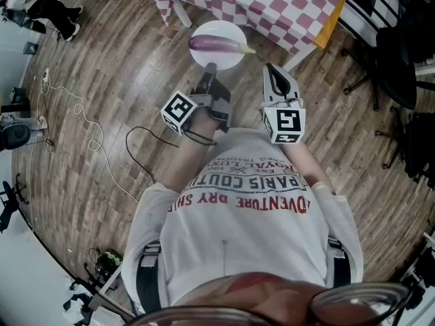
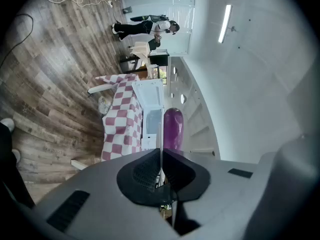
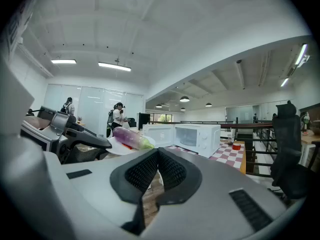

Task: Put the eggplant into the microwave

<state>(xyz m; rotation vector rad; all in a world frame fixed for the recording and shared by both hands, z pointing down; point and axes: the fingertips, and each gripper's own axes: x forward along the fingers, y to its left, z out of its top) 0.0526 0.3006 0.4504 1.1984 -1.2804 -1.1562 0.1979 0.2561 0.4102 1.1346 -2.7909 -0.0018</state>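
Observation:
A purple eggplant (image 1: 216, 43) with a green stem end lies on a white plate (image 1: 216, 27), held in the air above the wooden floor. My left gripper (image 1: 209, 70) is shut on the plate's near rim. In the left gripper view the rim runs as a thin white line (image 2: 160, 134) between the closed jaws, with the eggplant (image 2: 173, 128) just beyond. My right gripper (image 1: 270, 70) hovers beside the plate, shut and holding nothing. In the right gripper view the eggplant (image 3: 131, 137) shows at the left, and a white microwave (image 3: 197, 138) with its door swung open stands on the table ahead.
The table (image 1: 272, 5) ahead has a red-and-white checked cloth (image 3: 227, 156). Black office chairs (image 1: 401, 53) stand at the right. A white cable (image 1: 81, 114) and a black one trail over the floor at the left. People (image 3: 117, 116) stand far off in the room.

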